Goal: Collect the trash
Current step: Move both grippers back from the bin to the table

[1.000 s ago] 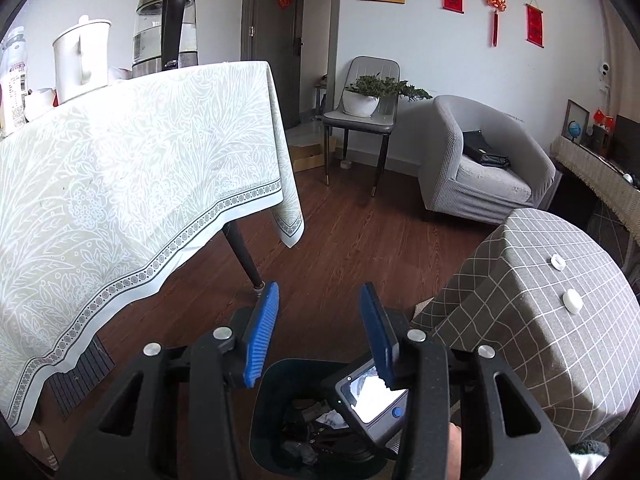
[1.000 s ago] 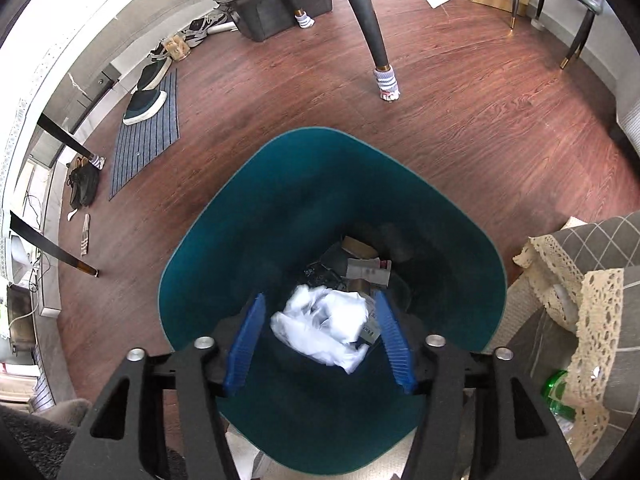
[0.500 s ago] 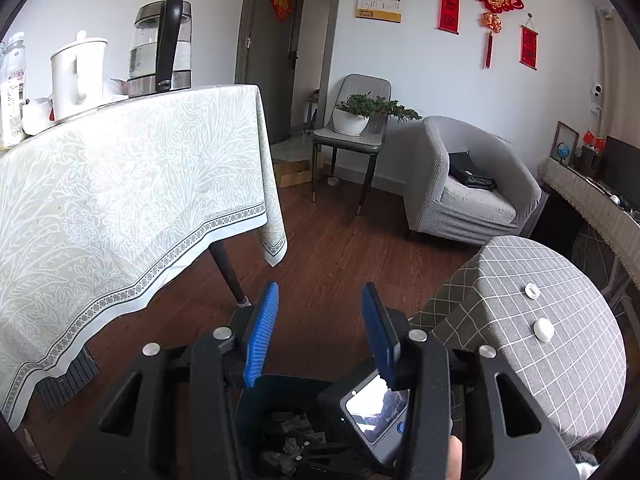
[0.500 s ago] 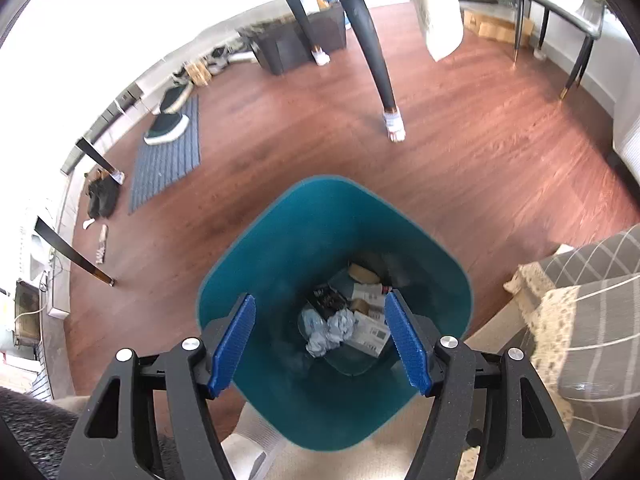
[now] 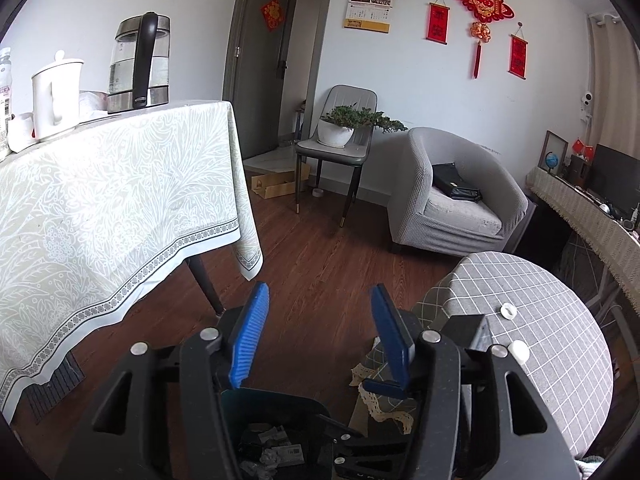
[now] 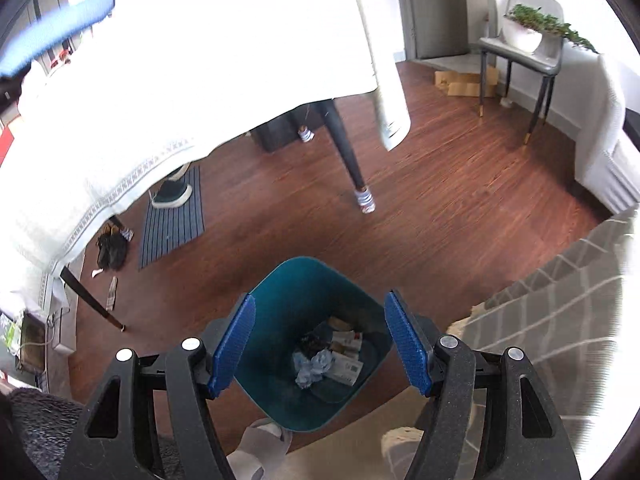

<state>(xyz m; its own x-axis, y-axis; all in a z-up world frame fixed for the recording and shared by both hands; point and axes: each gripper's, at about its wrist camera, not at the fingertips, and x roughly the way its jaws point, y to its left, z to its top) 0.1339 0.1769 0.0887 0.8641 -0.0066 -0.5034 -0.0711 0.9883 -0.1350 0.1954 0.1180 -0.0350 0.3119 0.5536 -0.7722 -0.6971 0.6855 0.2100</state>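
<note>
A teal trash bin (image 6: 280, 284) stands on the wood floor below my right gripper (image 6: 322, 342), which is open and empty well above it. Inside the bin lie a crumpled white tissue (image 6: 314, 368) and small boxes (image 6: 344, 362). My left gripper (image 5: 320, 338) is open and empty, held higher and facing the room. The bin (image 5: 276, 400) shows at the bottom of the left wrist view, partly hidden by the gripper body. A round side table with a grey checked cloth (image 5: 552, 320) carries two small white caps (image 5: 508, 311).
A dining table with a pale patterned cloth (image 5: 100, 200) stands on the left, with a kettle (image 5: 138, 64) and white jug (image 5: 54, 100) on it. A grey armchair (image 5: 452, 200) and a chair with a plant (image 5: 340, 136) stand beyond. Shoes and a mat (image 6: 172, 216) lie under the table.
The white tissue left my right gripper and dropped into the bin. Both grippers have risen, and the bin now looks smaller and farther below.
</note>
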